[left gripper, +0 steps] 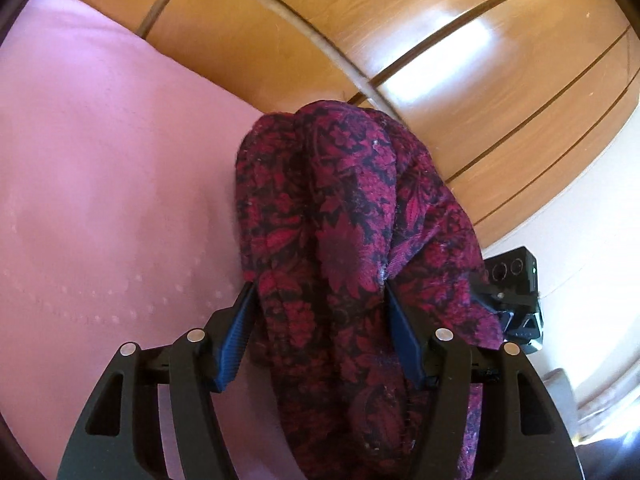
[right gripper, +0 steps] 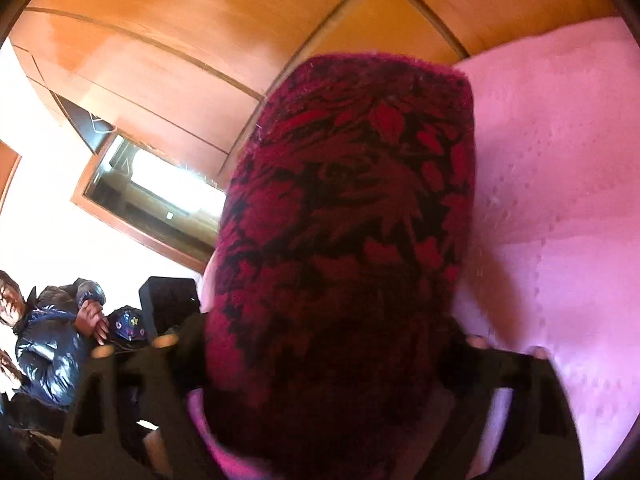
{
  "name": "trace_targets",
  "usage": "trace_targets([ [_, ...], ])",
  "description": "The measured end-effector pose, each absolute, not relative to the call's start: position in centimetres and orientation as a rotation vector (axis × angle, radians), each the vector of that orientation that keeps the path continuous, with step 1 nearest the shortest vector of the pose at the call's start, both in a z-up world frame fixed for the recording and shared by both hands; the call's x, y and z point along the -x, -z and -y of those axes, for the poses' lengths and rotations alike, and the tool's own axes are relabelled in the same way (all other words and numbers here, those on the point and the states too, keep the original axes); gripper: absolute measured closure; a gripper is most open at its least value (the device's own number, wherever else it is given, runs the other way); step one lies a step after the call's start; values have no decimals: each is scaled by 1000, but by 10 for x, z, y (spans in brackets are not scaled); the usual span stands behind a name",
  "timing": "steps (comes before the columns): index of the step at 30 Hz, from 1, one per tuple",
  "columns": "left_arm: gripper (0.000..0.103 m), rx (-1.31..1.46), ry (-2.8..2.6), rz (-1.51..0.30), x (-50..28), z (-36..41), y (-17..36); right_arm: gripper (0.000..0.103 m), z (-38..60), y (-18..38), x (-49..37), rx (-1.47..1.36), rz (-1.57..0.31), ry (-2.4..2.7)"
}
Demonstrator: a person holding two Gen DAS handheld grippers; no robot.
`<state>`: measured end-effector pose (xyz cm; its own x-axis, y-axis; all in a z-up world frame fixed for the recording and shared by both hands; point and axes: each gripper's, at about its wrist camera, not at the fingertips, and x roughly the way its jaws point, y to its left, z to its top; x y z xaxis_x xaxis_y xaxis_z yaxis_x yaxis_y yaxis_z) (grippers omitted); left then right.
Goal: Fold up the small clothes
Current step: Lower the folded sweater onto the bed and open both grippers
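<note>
A dark red and black floral knit garment [left gripper: 340, 240] hangs bunched between the blue pads of my left gripper [left gripper: 320, 292], which is shut on it above the pink cloth-covered surface [left gripper: 100, 160]. In the right wrist view the same garment [right gripper: 348, 220] fills the middle and drapes over my right gripper [right gripper: 328, 344], hiding its fingertips; the jaws sit tight against the fabric on both sides. The other gripper's black body [left gripper: 516, 296] shows at the right edge of the left wrist view.
The pink cloth [right gripper: 560, 200] covers the work surface. Wooden wardrobe panels [left gripper: 400, 40] stand behind. A person in a dark shiny jacket [right gripper: 48, 344] sits at the left, next to a black box [right gripper: 168, 300] and a window [right gripper: 160, 184].
</note>
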<state>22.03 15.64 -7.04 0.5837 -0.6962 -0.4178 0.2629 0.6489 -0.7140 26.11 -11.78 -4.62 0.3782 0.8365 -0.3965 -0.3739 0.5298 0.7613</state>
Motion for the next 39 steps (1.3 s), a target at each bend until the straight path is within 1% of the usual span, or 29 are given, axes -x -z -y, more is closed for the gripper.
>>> trace_targets([
  [1,41,647,625,-736,-217,-153,67,31,119,40,-253,-619,-839,-841],
  [5,41,602,697,-721,-211,-120,44,33,136,13,-215,-555,-738,-832],
  [9,41,538,813,-727,-224,-53,14,33,194,-5,-188,-596,-642,-767],
  [11,41,480,876,-732,-236,-7,-2,33,240,-10,-173,-628,-595,-686],
  [12,41,421,905,-738,-244,29,-12,33,257,-10,-165,-638,-580,-649],
  [15,43,309,964,-800,-259,107,-19,33,314,2,-146,-690,-548,-530],
  [16,45,266,969,-819,-261,125,-17,33,335,9,-140,-711,-551,-474],
  [19,48,46,872,-910,-265,190,7,32,369,40,-131,-701,-629,-289],
  [20,48,3,857,-904,-261,203,18,31,371,53,-130,-686,-667,-246],
  [21,48,15,858,-899,-259,207,24,27,375,66,-128,-699,-687,-219],
  [23,48,18,846,-877,-253,208,21,22,384,82,-120,-777,-664,-214],
  [24,48,17,826,-868,-250,206,18,18,383,80,-116,-770,-652,-203],
  [25,48,10,810,-855,-246,205,15,16,377,71,-113,-729,-646,-177],
  [27,50,-41,770,-808,-223,193,12,16,375,59,-109,-648,-643,-136],
  [29,53,-76,741,-776,-209,194,9,25,361,29,-96,-518,-579,-39],
  [31,54,-96,710,-754,-199,191,7,38,353,6,-89,-443,-536,0],
  [33,54,-115,671,-738,-202,189,6,47,338,-11,-93,-416,-524,-15],
  [34,54,-112,650,-743,-205,188,9,48,328,-13,-100,-408,-553,-29],
  [36,54,-67,631,-773,-214,181,16,48,311,-16,-125,-354,-596,10],
  [37,54,-52,625,-786,-219,179,22,48,301,-9,-145,-286,-646,50],
  [39,53,-11,619,-813,-231,178,29,47,297,7,-177,-239,-717,117],
])
